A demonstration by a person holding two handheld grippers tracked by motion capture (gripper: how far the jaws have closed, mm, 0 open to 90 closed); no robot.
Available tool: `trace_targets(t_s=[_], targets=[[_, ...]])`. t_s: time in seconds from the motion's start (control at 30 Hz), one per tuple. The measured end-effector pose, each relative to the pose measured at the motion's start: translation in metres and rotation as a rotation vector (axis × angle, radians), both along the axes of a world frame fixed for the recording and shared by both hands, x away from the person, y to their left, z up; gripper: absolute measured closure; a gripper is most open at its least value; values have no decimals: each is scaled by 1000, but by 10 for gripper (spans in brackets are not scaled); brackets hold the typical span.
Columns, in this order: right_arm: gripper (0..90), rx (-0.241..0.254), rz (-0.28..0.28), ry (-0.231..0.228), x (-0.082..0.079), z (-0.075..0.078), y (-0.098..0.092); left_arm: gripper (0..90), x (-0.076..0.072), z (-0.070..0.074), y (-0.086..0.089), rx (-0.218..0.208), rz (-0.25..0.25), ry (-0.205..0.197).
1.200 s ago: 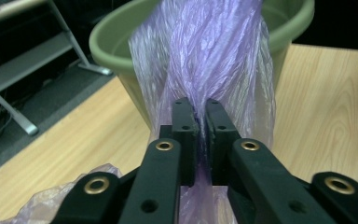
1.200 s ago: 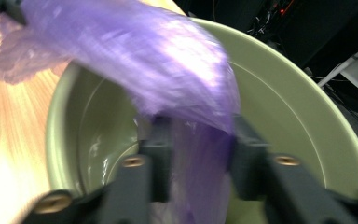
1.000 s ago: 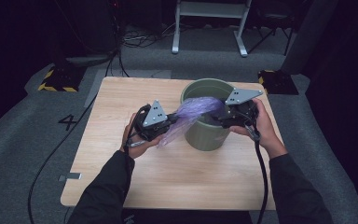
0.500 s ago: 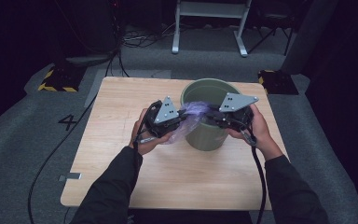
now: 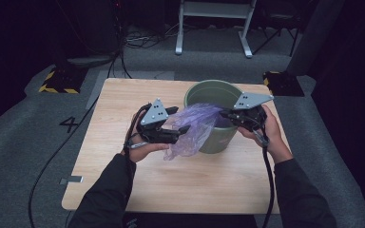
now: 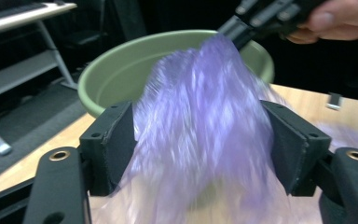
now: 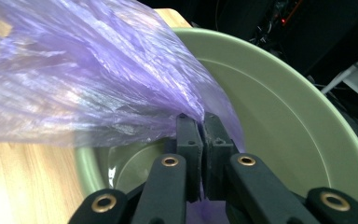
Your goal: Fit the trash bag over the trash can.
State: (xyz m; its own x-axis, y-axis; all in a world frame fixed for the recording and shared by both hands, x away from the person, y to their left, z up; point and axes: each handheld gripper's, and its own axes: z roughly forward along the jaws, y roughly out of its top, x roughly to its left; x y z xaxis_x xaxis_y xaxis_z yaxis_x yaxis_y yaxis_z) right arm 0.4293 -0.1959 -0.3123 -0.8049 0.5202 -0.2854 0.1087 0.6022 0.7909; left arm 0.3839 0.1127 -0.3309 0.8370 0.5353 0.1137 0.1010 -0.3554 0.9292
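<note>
A thin purple plastic bag (image 5: 193, 127) drapes from the left rim of a green bucket (image 5: 218, 137) out over the table. My right gripper (image 5: 225, 114) is over the bucket's mouth, shut on a gathered edge of the bag (image 7: 74, 84); the right gripper view has both jaws pressed together (image 7: 200, 128) above the bucket's inside (image 7: 284, 107). My left gripper (image 5: 178, 119) is held just left of the bucket. In the left gripper view the jaws stand wide apart (image 6: 200, 140), the bag (image 6: 200, 98) hangs loose between them, and the bucket (image 6: 121, 70) is behind.
The bucket stands at the back right of a light wooden table (image 5: 123, 104). Black cables (image 5: 52, 161) trail over the grey floor at the left. A white metal stand (image 5: 214, 14) is beyond the table, with a yellow-black striped block (image 5: 57, 80) at the far left.
The left gripper went right toward the bucket, then drew back slightly. The bag, stretched between both grippers a second ago, now hangs slack against the bucket. The right gripper hardly moved.
</note>
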Motion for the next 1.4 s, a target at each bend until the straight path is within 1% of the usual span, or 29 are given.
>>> trace_targets(t_s=[0.03,0.07,0.1,0.13,0.17,0.27,0.3,0.33,0.47,0.5,0.6,0.67,0.7,0.73,0.77,0.83,0.87,0.9,0.93,0.97,1.0,1.03,1.07,1.1,1.17,1.27,1.3,1.33,1.4], targets=[[876,3,-10,4,1,-1,-2,266,-1,-1,2,2,1,0],[877,9,-22,5,2,-1,-6,261,-4,-5,6,4,-12,3],[877,9,-22,5,2,-1,-6,261,-4,-5,6,4,-12,3],[876,13,-25,8,3,-1,-7,261,-4,-7,7,9,-9,9],[877,13,-36,12,4,-2,-10,262,-4,-11,9,30,-7,19],[877,16,-44,16,5,-2,-13,267,-3,-16,11,39,0,27],[877,18,-55,19,7,-4,-17,273,-2,-18,12,39,-2,32],[877,21,-63,23,7,-4,-19,272,-2,-22,14,27,-18,42],[877,32,-80,29,9,-6,-27,270,-2,-27,17,28,-12,46],[877,37,-88,35,11,-7,-32,276,-1,-29,17,31,-11,51],[871,43,-90,49,14,-9,-37,310,5,-35,14,41,-11,71],[865,45,-92,55,14,-10,-38,332,7,-36,13,49,-10,73],[853,44,-93,60,15,-12,-40,403,8,-36,11,60,-6,68],[853,44,-93,60,15,-12,-40,403,9,-36,8,65,-9,63],[831,42,-95,62,15,-12,-41,457,9,-36,6,69,-6,55],[781,36,-88,65,15,-13,-41,524,10,-35,2,65,10,35],[596,32,-85,44,13,-13,-41,597,10,-34,0,59,4,23],[548,28,-94,33,12,-13,-40,613,10,-34,0,59,4,23],[548,28,-94,33,12,-13,-40,613,10,-33,-2,67,8,14],[461,28,-82,28,8,-11,-40,666,10,-32,-4,61,10,3],[461,28,-82,28,8,-11,-40,694,10,-32,-4,61,10,3],[424,31,-74,23,6,-10,-41,694,10,-31,-5,63,8,-2],[347,45,-75,14,1,-8,-44,749,10,-29,-8,80,12,-21],[347,45,-75,14,1,-8,-44,762,10,-29,-8,80,12,-21],[317,66,-63,-1,-6,-3,-50,795,9,-27,-11,82,8,-31],[296,74,-65,-16,-12,0,-56,810,9,-25,-14,95,11,-40],[278,70,-66,-33,-20,3,-61,836,9,-24,-16,96,7,-46],[278,70,-66,-33,-20,3,-61,838,9,-24,-16,96,7,-46],[272,91,-73,-45,-30,6,-70,840,9,-23,-16,91,5,-45]])
